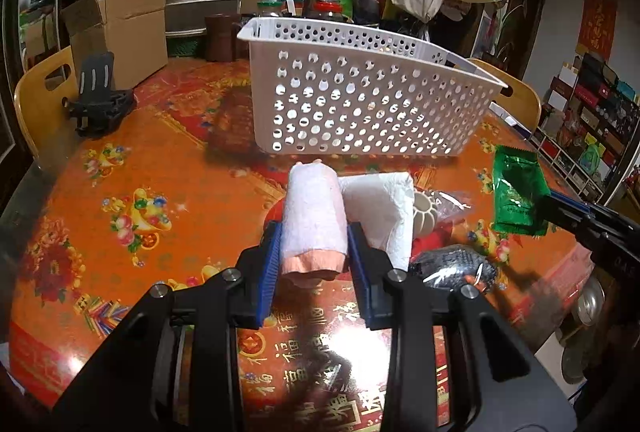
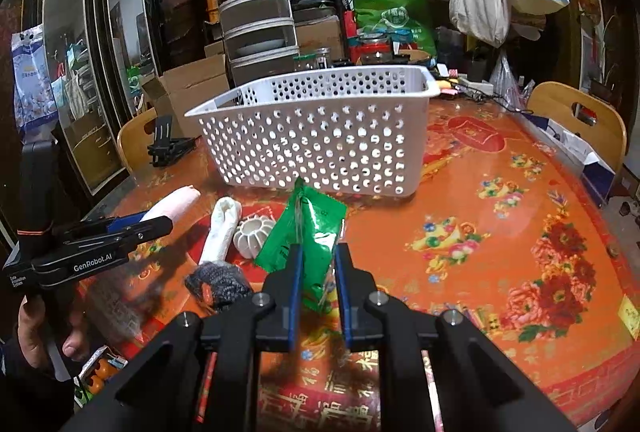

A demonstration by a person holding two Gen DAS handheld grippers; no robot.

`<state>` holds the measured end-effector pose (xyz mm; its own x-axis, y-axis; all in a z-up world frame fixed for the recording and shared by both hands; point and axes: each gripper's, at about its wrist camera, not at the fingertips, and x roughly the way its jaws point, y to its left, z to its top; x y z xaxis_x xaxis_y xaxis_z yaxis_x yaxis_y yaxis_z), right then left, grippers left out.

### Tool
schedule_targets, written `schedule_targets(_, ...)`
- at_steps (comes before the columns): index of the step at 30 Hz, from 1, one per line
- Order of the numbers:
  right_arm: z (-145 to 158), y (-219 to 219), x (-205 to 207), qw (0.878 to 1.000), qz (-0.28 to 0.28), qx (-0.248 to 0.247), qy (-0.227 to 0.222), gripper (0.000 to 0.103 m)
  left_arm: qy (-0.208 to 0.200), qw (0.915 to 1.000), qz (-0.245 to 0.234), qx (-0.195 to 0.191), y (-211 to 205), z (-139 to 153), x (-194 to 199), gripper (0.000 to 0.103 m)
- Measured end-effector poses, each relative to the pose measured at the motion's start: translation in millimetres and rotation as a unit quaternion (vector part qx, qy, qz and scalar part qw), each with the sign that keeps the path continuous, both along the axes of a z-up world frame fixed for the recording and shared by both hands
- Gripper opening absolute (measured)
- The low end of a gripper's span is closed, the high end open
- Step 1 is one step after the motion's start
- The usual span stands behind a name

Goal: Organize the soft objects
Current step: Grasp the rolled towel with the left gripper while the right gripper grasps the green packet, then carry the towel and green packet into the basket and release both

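Above the glossy orange floral tablecloth, before the perforated white plastic basket, left gripper pinches a soft pink roll — right gripper pinches a crinkly green foil packet, lower end hidden.

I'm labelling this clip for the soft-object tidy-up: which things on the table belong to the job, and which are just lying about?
Part of the job:
- pink roll, clamped in the left gripper
- green packet, clamped in the right gripper
- white basket
- white paper towel
- dark knitted bundle

Lying about:
- black stand
- cardboard box
- ribbed white holder, looks hard
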<state>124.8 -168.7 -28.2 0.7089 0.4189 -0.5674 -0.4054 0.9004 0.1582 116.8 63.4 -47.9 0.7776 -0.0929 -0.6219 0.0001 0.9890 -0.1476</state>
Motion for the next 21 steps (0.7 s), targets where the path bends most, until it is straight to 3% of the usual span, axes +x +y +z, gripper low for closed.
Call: schedule_targets(21, 62.2, -8.7, 18.2, 0.998, 0.004, -0.004, -0.056, 0.014, -0.050, 0.9986, -0.013, 0.015, -4.0, 67.5, 7.0, 0.030)
